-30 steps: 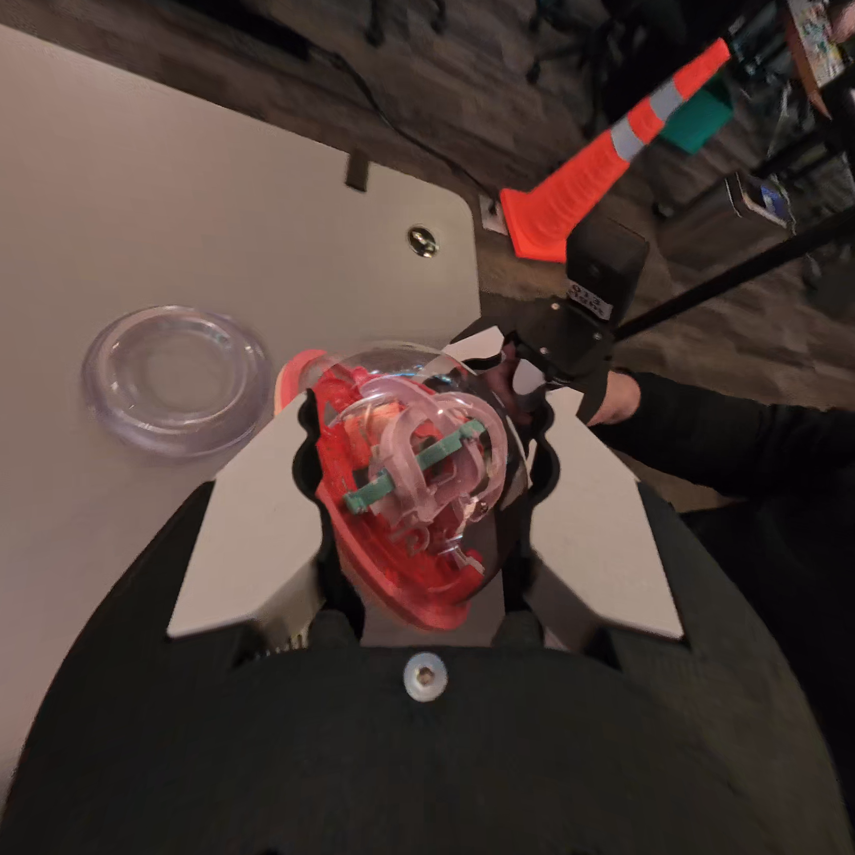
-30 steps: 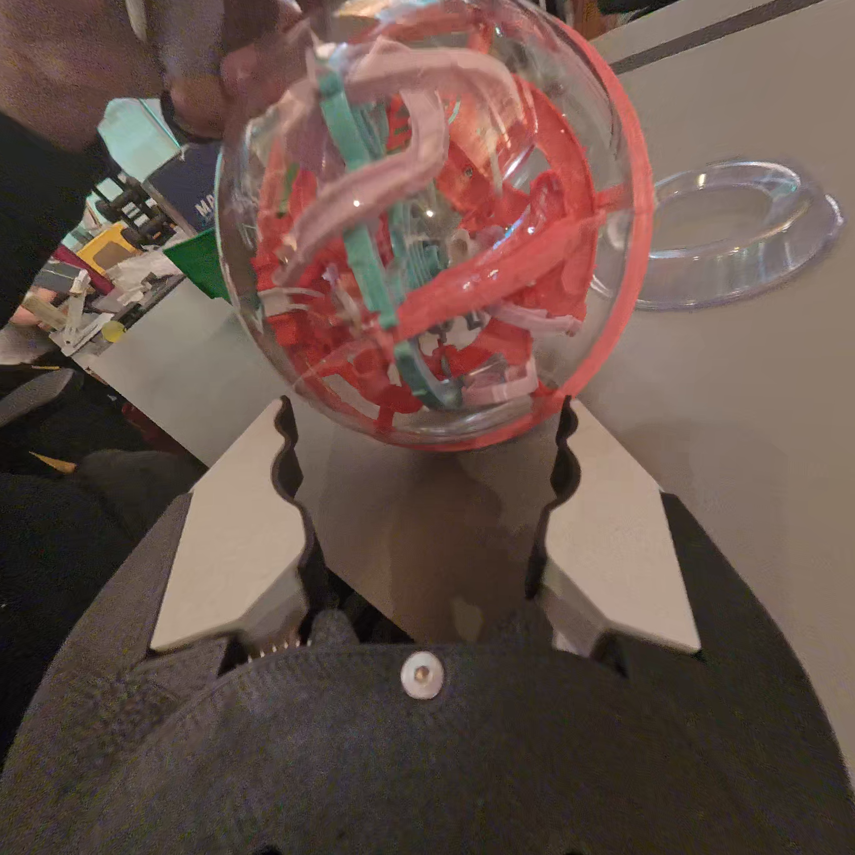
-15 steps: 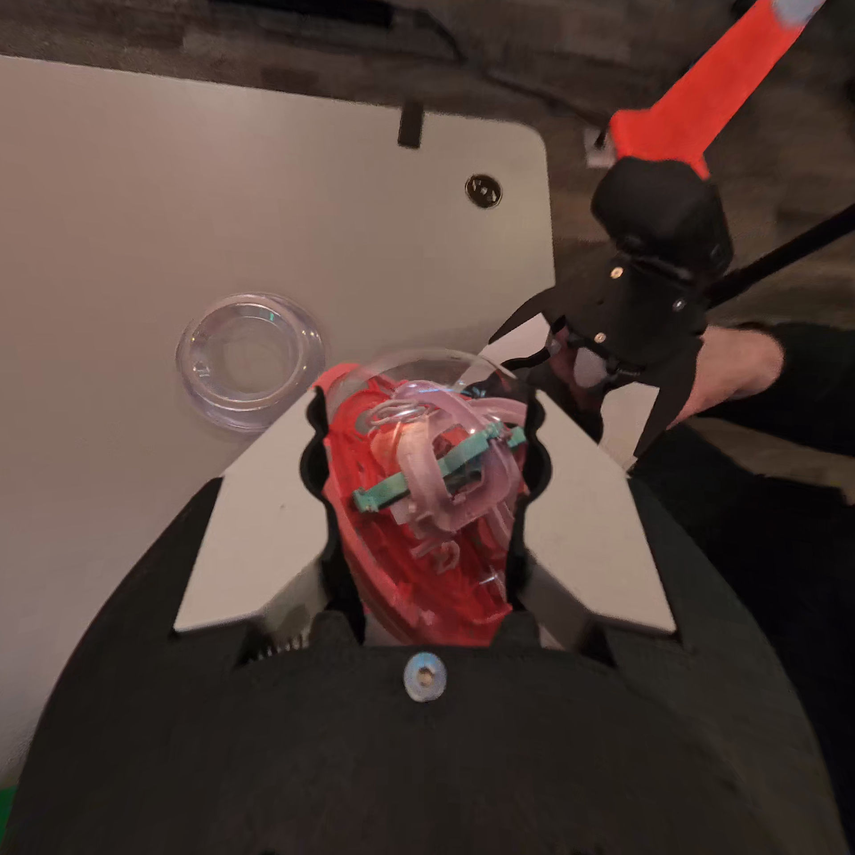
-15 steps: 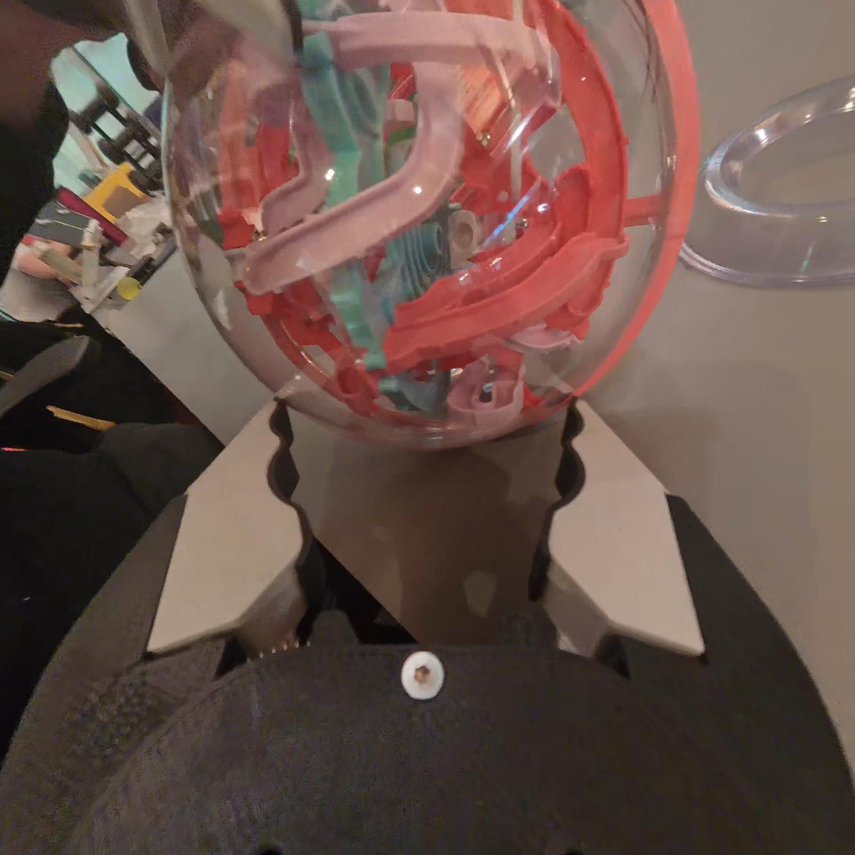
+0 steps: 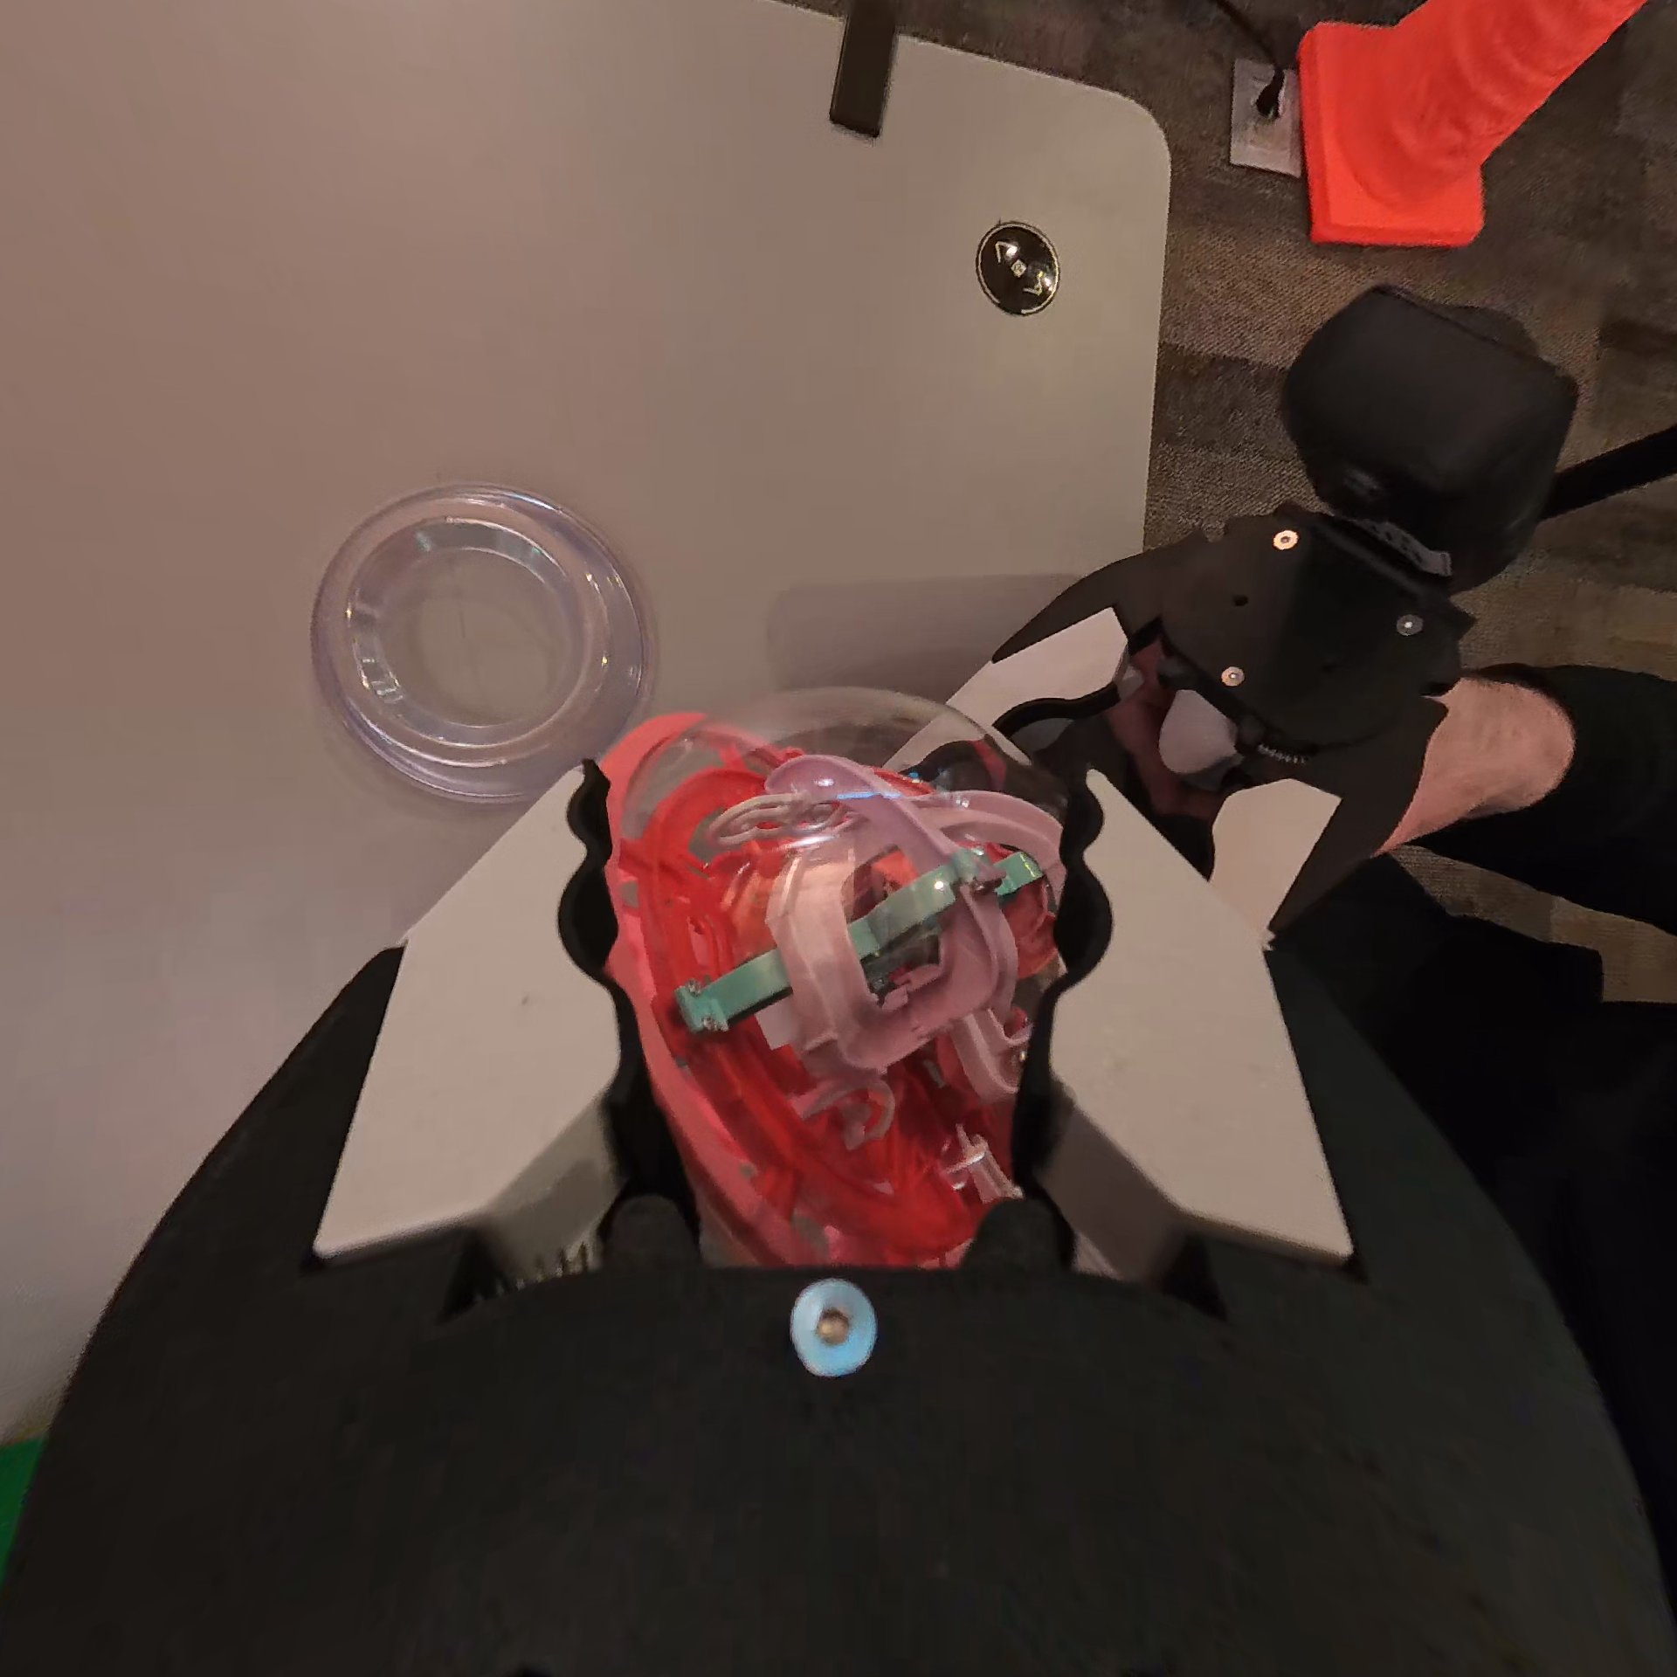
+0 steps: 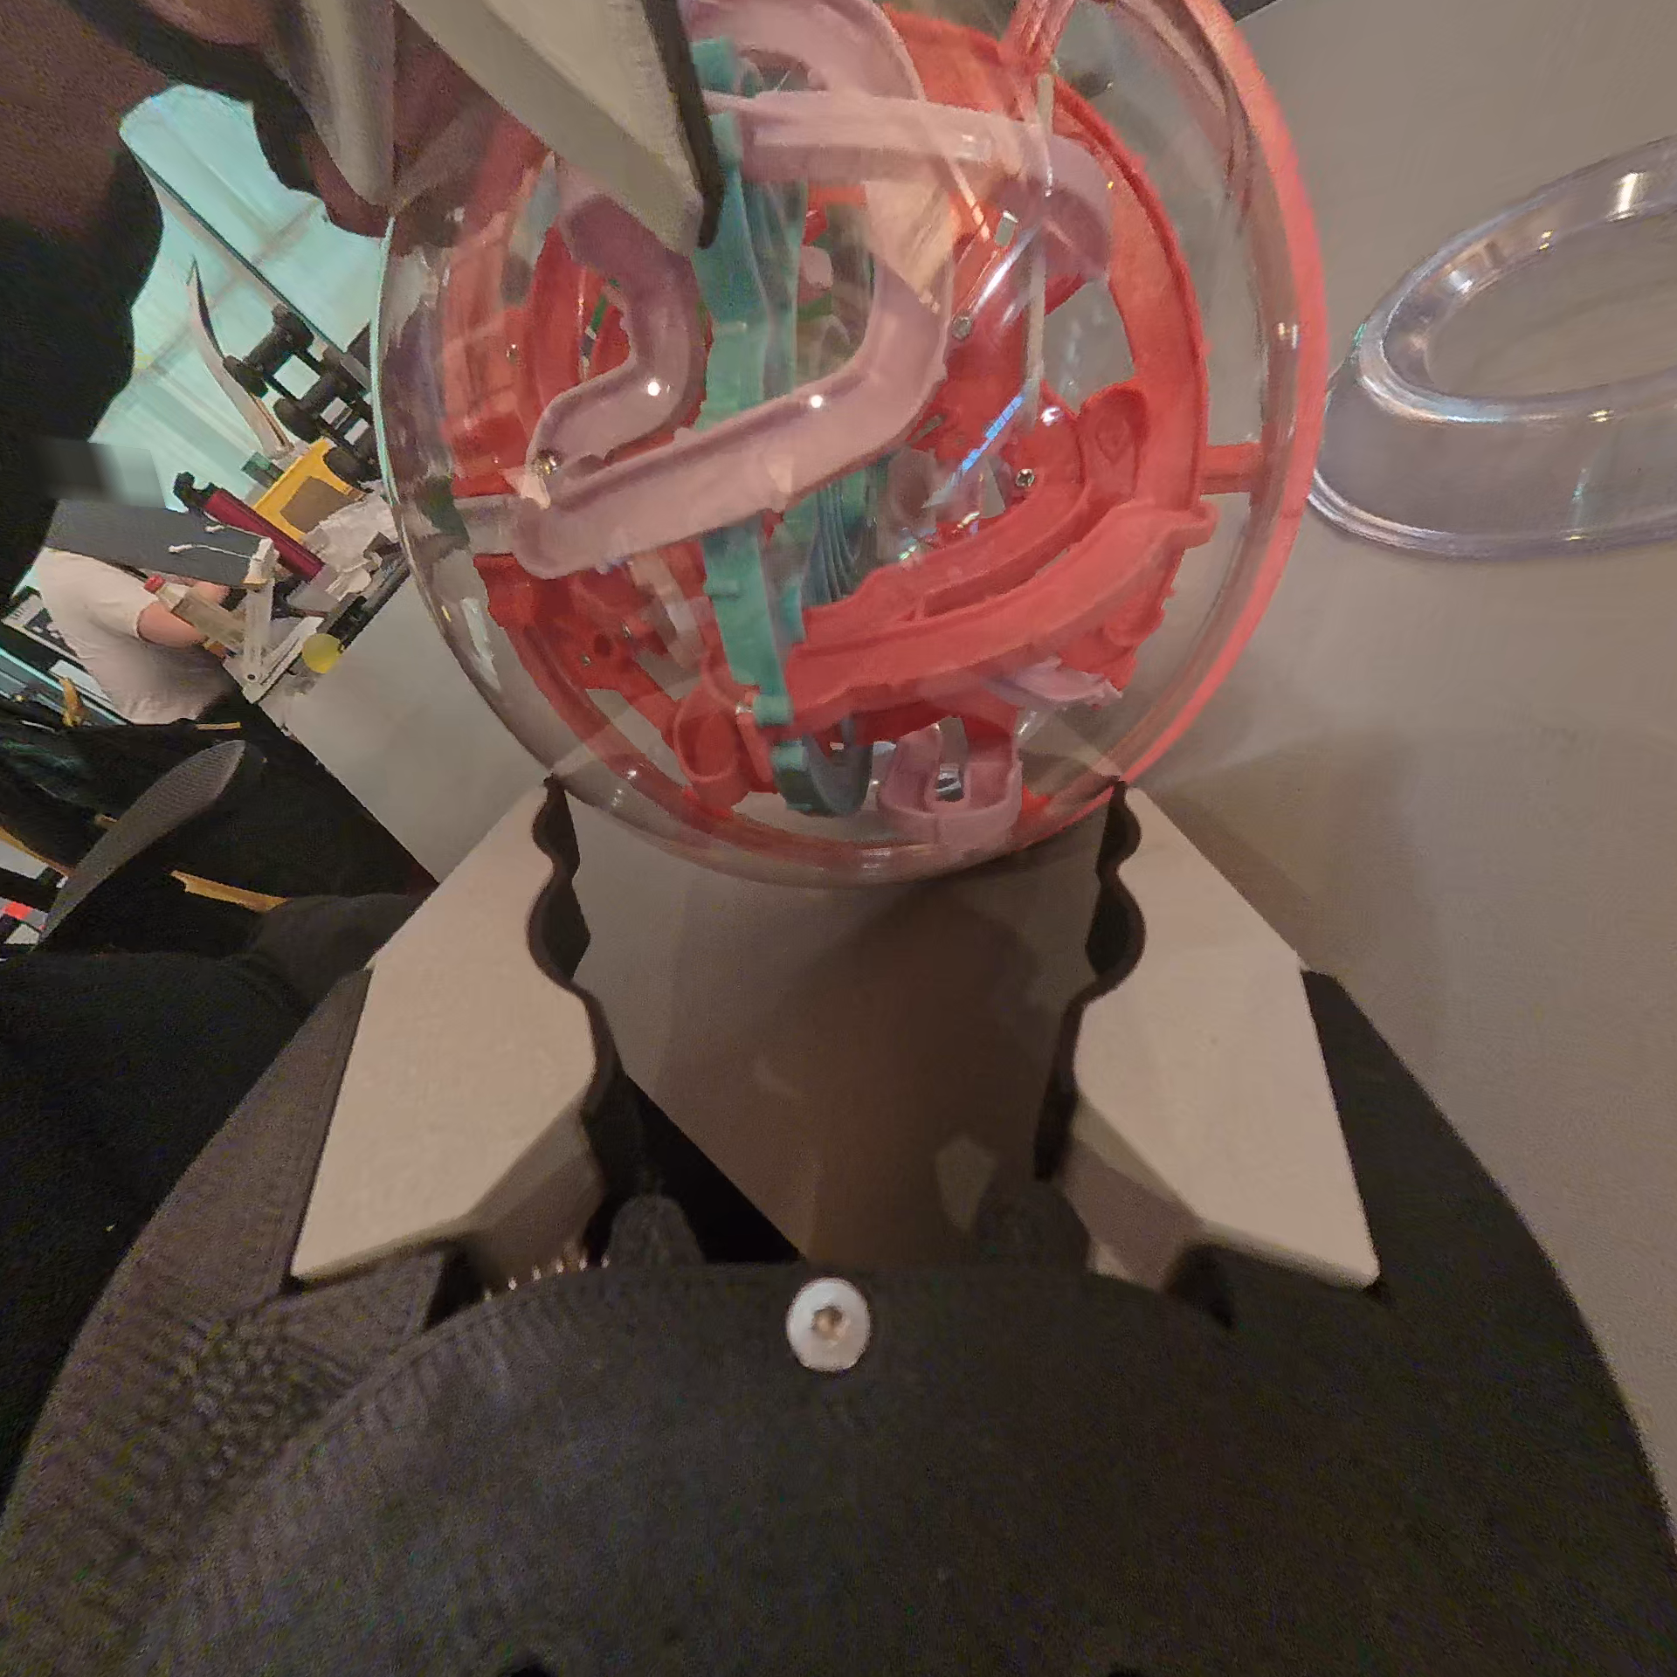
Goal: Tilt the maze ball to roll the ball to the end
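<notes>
The grey table (image 5: 363,318) is seen below everything, and on it a clear ring stand (image 5: 483,640) is left without its sphere. The maze ball (image 5: 844,980) is held up in the air above the table, clamped between the two fingers of the left gripper (image 5: 830,871). The right gripper (image 6: 830,817) is placed just under the sphere with its fingers spread apart; whether the tips touch the shell cannot be told. The lifting is judged as done; the small ball inside cannot be located, so the rolling to the end is judged unfinished
</notes>
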Demonstrator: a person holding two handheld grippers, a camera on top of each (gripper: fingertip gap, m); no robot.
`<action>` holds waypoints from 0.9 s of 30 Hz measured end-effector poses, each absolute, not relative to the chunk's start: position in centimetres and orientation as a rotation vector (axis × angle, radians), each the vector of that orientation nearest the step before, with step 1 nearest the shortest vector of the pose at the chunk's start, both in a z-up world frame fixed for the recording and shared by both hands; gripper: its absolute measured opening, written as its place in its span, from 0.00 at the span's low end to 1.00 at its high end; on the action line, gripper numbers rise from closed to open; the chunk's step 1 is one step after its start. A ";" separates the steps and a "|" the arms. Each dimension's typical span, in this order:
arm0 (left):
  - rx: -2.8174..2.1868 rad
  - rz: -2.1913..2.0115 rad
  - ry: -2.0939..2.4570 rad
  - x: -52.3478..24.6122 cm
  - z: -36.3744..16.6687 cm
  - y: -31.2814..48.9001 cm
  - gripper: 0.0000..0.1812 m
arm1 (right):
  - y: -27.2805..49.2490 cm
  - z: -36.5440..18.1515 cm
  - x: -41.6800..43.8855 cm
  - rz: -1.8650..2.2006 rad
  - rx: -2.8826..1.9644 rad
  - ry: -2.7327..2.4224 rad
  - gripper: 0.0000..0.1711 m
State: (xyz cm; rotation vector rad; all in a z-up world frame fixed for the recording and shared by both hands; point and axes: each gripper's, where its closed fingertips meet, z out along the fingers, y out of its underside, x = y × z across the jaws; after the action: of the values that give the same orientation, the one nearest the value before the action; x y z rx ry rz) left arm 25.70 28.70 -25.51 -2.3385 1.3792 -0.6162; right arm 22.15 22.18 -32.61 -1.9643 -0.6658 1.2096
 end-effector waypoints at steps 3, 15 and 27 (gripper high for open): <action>-2.358 -0.597 1.384 26.0 -25.6 28.8 0.54 | 22.3 -32.7 22.1 1.204 -1.972 -0.665 0.68; -2.443 -0.629 1.376 26.8 -26.2 28.9 0.56 | 24.2 -30.9 21.9 1.035 -1.889 -0.643 0.86; -2.417 -0.702 1.434 26.9 -26.2 28.7 0.59 | 24.1 -30.9 22.1 1.075 -1.896 -0.615 0.86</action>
State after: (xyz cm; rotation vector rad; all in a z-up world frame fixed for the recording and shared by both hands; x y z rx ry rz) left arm 26.94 28.67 -26.20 -2.4169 1.4335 -0.7024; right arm 22.05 24.13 -30.91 -1.8962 -0.6145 1.0752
